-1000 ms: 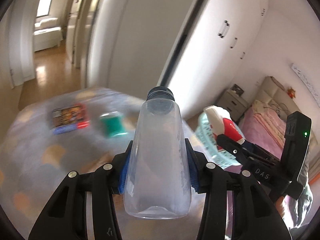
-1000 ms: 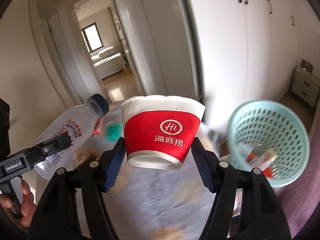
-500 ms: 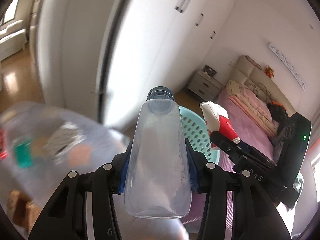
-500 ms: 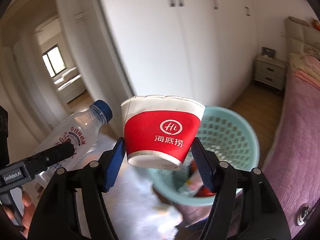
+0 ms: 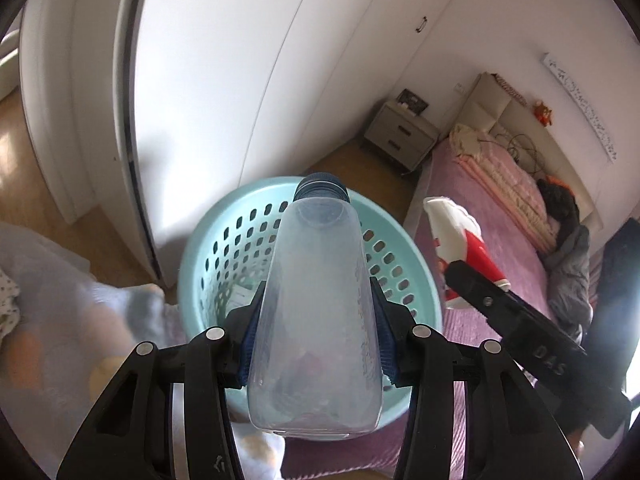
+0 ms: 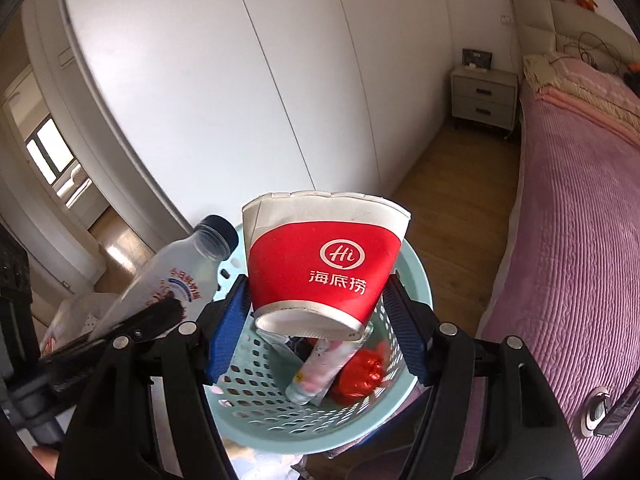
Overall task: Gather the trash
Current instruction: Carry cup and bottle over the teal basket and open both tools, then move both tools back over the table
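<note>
Left gripper: closed on clear plastic bottle, held above light blue basket. Right gripper: closed on red paper cup, over same basket, just beside bottle. Inside basket: red wrapper, small tube.

Walls: white; a long run of white wardrobe doors with dark handles near the top.
Floor: warm wood boards, sunlit patch at far left.
Nightstand: pale, two drawers, a dark framed item on top, against the far wall.
Bed: pink-purple quilted cover, folded pink blankets and cables toward the padded beige headboard.
Doorway: left, leading to a bright window.
Light: daylight, strong glare at right edge of left wrist view.
</note>
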`<state>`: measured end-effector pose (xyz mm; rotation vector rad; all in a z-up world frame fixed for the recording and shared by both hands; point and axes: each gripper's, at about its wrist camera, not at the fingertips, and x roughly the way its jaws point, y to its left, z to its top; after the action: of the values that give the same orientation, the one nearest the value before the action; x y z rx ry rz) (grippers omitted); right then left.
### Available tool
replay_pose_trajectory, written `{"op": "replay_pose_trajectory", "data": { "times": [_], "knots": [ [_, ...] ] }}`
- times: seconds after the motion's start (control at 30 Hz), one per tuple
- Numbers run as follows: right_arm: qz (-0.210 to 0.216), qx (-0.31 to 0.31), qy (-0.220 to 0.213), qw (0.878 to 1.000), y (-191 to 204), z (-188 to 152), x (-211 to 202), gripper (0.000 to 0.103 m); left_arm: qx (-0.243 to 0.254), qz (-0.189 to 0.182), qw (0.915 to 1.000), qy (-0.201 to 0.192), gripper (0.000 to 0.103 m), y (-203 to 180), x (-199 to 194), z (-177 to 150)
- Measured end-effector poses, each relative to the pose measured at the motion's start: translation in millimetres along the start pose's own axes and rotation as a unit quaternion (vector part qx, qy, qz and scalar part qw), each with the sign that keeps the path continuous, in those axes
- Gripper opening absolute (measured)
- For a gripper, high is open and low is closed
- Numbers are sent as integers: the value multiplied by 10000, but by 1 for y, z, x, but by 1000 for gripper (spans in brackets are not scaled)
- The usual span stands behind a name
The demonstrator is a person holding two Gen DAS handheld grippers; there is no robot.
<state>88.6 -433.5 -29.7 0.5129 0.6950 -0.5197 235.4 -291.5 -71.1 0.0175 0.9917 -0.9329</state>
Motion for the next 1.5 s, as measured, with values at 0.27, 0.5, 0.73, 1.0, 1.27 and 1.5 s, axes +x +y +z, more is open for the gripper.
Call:
{"op": "replay_pose_trajectory", "data": {
  "times": [0.27,0.5,0.73,1.0,1.27,1.5],
  "knots": [
    [74,8,279,9996,5,0,21,69,-62,-6,9999,-128,55,1,-4,1],
    [226,22,238,9995,9,-8,13,71,-11,75,9990,-439,55,6,-50,-15],
    [559,-267,71,9981,38,-15,-13,71,-86,233,9964,-810,55,17,-108,-39],
    [1126,-881,45,9897,102,-35,-35,71,-256,700,9877,-1374,62,45,-192,-73],
    [1618,-1497,74,9754,167,-61,-42,71,-429,1462,9718,-1802,62,89,-271,-116],
    [1943,-2078,152,9586,231,-91,-32,50,-930,1869,9644,-1624,62,152,-297,-158]
  ]
}}
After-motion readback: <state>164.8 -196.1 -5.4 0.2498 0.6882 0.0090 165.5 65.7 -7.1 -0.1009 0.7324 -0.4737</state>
